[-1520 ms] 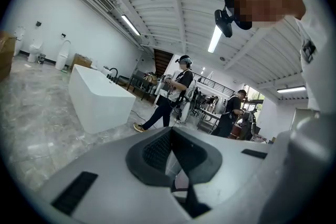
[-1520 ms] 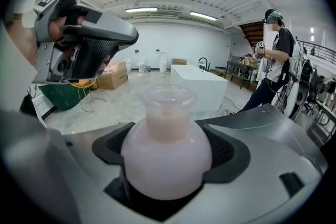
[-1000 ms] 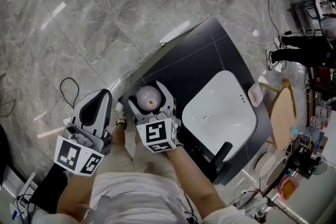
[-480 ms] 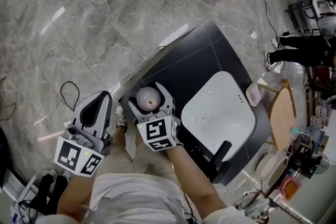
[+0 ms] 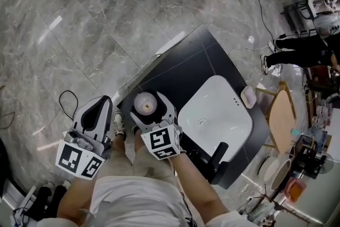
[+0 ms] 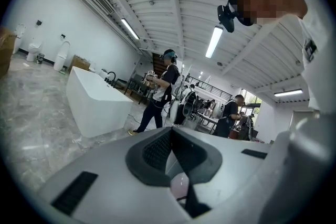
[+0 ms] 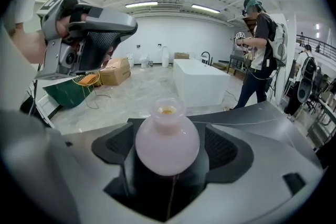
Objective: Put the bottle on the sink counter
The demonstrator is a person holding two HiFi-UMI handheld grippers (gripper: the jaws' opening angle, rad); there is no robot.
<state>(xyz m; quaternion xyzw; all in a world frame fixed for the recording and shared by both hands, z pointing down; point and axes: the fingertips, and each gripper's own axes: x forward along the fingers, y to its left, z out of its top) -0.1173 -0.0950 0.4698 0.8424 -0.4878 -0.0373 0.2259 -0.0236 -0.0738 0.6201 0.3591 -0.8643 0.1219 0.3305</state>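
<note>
Our right claw [image 5: 150, 107] stays clamped on the pink bottle [image 5: 144, 104], lower centre of frame, at the dark sink bench's [image 5: 191, 64] left corner. We see barely any shift, so we judge the set-down still pending. Our left claw [image 5: 104, 100] idles lower left, jaws together.
</note>
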